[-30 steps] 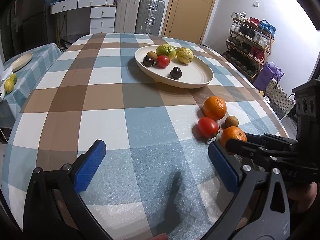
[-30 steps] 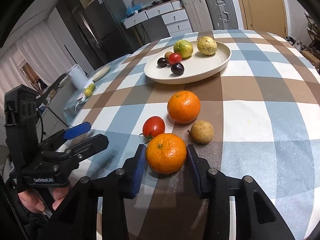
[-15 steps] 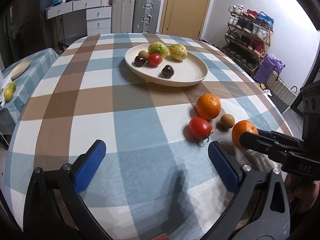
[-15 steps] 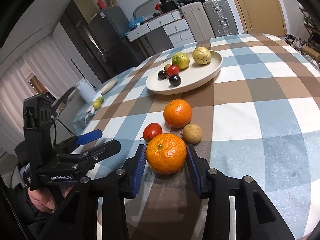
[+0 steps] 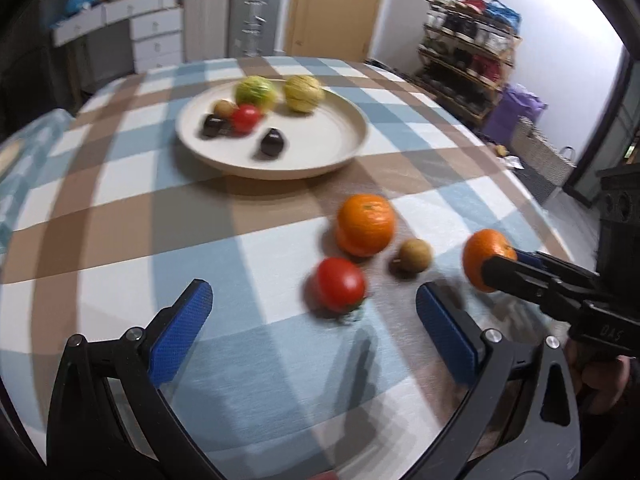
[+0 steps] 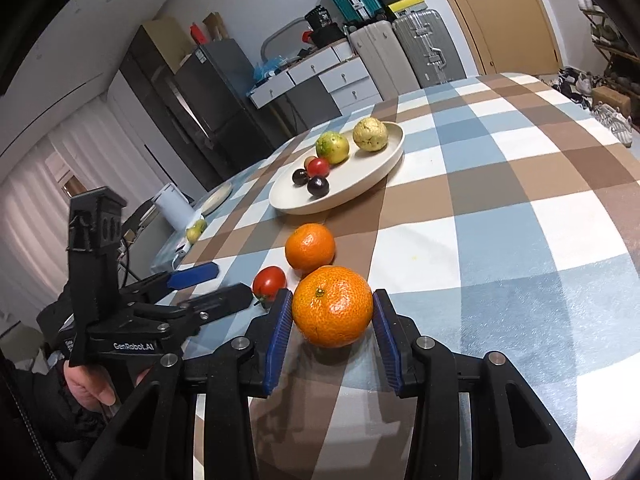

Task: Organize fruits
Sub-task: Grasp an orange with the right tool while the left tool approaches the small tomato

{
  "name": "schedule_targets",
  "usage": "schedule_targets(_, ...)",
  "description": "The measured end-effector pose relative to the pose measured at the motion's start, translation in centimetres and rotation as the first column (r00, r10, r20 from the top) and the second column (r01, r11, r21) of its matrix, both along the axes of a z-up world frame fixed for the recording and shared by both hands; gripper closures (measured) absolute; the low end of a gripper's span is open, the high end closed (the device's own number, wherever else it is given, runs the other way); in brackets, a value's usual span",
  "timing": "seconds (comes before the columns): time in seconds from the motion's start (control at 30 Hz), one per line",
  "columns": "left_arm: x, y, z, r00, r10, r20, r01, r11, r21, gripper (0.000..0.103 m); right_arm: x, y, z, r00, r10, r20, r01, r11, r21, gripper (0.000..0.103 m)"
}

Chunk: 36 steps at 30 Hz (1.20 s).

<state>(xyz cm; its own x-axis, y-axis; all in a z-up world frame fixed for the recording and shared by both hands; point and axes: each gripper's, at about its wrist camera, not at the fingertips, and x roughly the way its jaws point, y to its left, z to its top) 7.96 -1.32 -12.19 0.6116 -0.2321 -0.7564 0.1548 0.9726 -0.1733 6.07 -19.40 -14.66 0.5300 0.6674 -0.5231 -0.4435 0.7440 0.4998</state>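
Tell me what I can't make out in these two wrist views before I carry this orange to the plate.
- Small brown fruit: absent from the right wrist view, apparently behind the held orange.
- Fruits on the plate: motion-blurred in the left wrist view; the dark ones are too small to identify in the right.
- Right gripper: whether the orange clears the tablecloth is unclear.

Even indoor light, motion-blurred left wrist view, sharp right, dark fisheye corners.

A home: dining table (image 6: 520, 208), fridge (image 6: 208, 92), suitcases (image 6: 424, 44) (shoe rack (image 5: 468, 56) by the door).
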Motion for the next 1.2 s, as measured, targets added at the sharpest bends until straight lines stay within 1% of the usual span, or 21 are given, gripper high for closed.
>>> schedule_targets(0.07, 0.5, -0.5, 0.0, 1.000, -0.007, -0.006, 0.007, 1.000, 0.021, 0.001, -0.1, -0.3, 0.2, 1.000, 0.002, 0.003, -0.002, 1.000, 0.009, 0.062)
schedule_targets(0.13, 0.7, -0.8, -0.1, 1.000, -0.013, -0.007, 0.013, 1.000, 0.025, 0.002, -0.2, -0.6, 0.5, 1.000, 0.007, 0.011, -0.008, 1.000, 0.024, 0.062)
schedule_targets(0.2, 1.0, -1.0, -0.1, 1.000, -0.020, -0.009, 0.020, 1.000, 0.022, 0.006, -0.3, -0.9, 0.8, 1.000, 0.007, 0.026, -0.008, 1.000, 0.030, 0.062)
schedule_targets(0.27, 1.2, -1.1, -0.3, 0.999, -0.033, -0.018, 0.034, 0.999, 0.020, 0.013, -0.3, -1.1, 1.1, 0.999, 0.008, 0.034, -0.009, 0.999, 0.034, 0.062)
schedule_targets(0.4, 1.3, -1.4, -0.6, 0.998, -0.055, -0.024, 0.055, 0.999, 0.001, 0.016, -0.4, -1.3, 1.3, 0.999, 0.022, 0.050, -0.024, 0.999, 0.035, 0.062)
schedule_targets(0.47, 1.3, -1.5, -0.5, 0.998, -0.062, -0.018, 0.062, 0.998, 0.003, 0.024, -0.3, -1.4, 1.3, 0.998, 0.022, 0.051, -0.024, 0.999, 0.038, 0.062)
schedule_targets(0.5, 1.3, -1.6, -0.6, 0.997, -0.069, -0.019, 0.069, 0.998, 0.004, 0.031, -0.3, -1.4, 1.3, 0.999, 0.021, 0.049, -0.023, 0.999, 0.039, 0.062)
schedule_targets(0.53, 1.4, -1.6, -0.6, 0.997, -0.074, -0.020, 0.075, 0.997, 0.004, 0.039, -0.3, -1.4, 1.3, 0.999, 0.023, 0.049, -0.025, 0.999, 0.040, 0.062)
schedule_targets(0.57, 1.4, -1.6, -0.7, 0.996, -0.084, -0.024, 0.084, 0.996, 0.002, 0.051, -0.3, -1.4, 1.3, 0.999, 0.022, 0.049, -0.024, 0.999, 0.039, 0.062)
schedule_targets(0.6, 1.4, -1.6, -0.8, 0.995, -0.094, -0.032, 0.094, 0.996, -0.001, 0.058, -0.3, -1.4, 1.3, 0.999, 0.022, 0.049, -0.024, 0.999, 0.039, 0.062)
schedule_targets(0.63, 1.4, -1.6, -0.8, 0.995, -0.097, -0.038, 0.097, 0.995, 0.000, 0.068, -0.4, -1.4, 1.3, 0.998, 0.022, 0.051, -0.024, 0.999, 0.040, 0.062)
schedule_targets(0.67, 1.4, -1.5, -0.9, 0.995, -0.095, -0.038, 0.096, 0.995, 0.002, 0.075, -0.4, -1.4, 1.4, 0.998, 0.023, 0.052, -0.025, 0.999, 0.039, 0.062)
schedule_targets(0.77, 1.3, -0.8, -0.9, 0.994, -0.100, -0.035, 0.099, 0.994, -0.043, 0.075, -0.5, -1.1, 1.6, 0.998, 0.027, 0.056, -0.029, 0.999, 0.035, 0.062)
schedule_targets(0.83, 1.2, -0.4, -0.9, 0.995, -0.095, -0.033, 0.093, 0.994, -0.049, 0.075, -0.6, -0.9, 1.7, 0.998, 0.031, 0.059, -0.033, 0.999, 0.031, 0.062)
schedule_targets(0.9, 1.1, -0.1, -0.9, 0.995, -0.095, -0.032, 0.092, 0.993, -0.070, 0.075, -0.6, -0.7, 1.9, 0.998, 0.033, 0.062, -0.035, 0.999, 0.022, 0.062)
schedule_targets(1.2, 0.5, 1.2, 0.5, 0.997, -0.081, 0.011, 0.082, 0.992, -0.091, 0.075, -0.7, 0.1, 2.6, 0.997, 0.037, 0.069, -0.037, 0.999, -0.007, 0.062)
